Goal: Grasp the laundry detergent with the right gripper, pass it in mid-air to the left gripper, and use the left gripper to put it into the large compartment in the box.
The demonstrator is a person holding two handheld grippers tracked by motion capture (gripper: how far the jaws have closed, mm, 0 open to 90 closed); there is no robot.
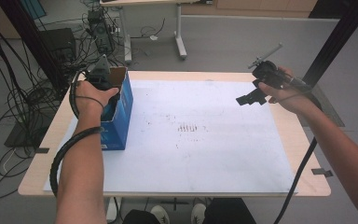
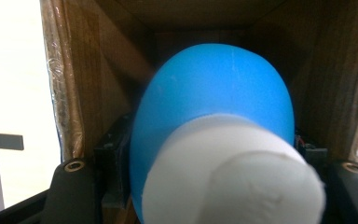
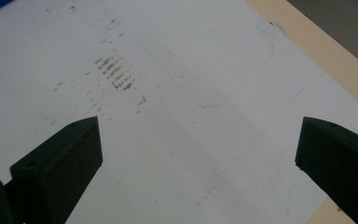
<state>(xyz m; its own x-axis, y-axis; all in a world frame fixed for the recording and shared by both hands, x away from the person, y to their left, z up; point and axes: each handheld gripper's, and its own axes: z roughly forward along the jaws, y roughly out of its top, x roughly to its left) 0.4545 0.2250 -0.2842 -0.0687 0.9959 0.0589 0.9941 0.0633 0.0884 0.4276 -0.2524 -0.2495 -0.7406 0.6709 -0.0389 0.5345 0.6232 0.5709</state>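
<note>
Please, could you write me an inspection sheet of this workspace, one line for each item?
Surface: pale wooden table under a white paper sheet with brown scuff marks.
Job's things: open blue cardboard box at the left edge; blue rounded object with white end inside it.
Clutter: nothing seen.
Grippers: left gripper reaches into the box, shut on the blue object; right gripper is open, empty, above the sheet.
Cables: black ribbed cable along the left forearm; another trails from the right gripper.
Surroundings: grey floor, cable tangle at left, second table's legs.
</note>
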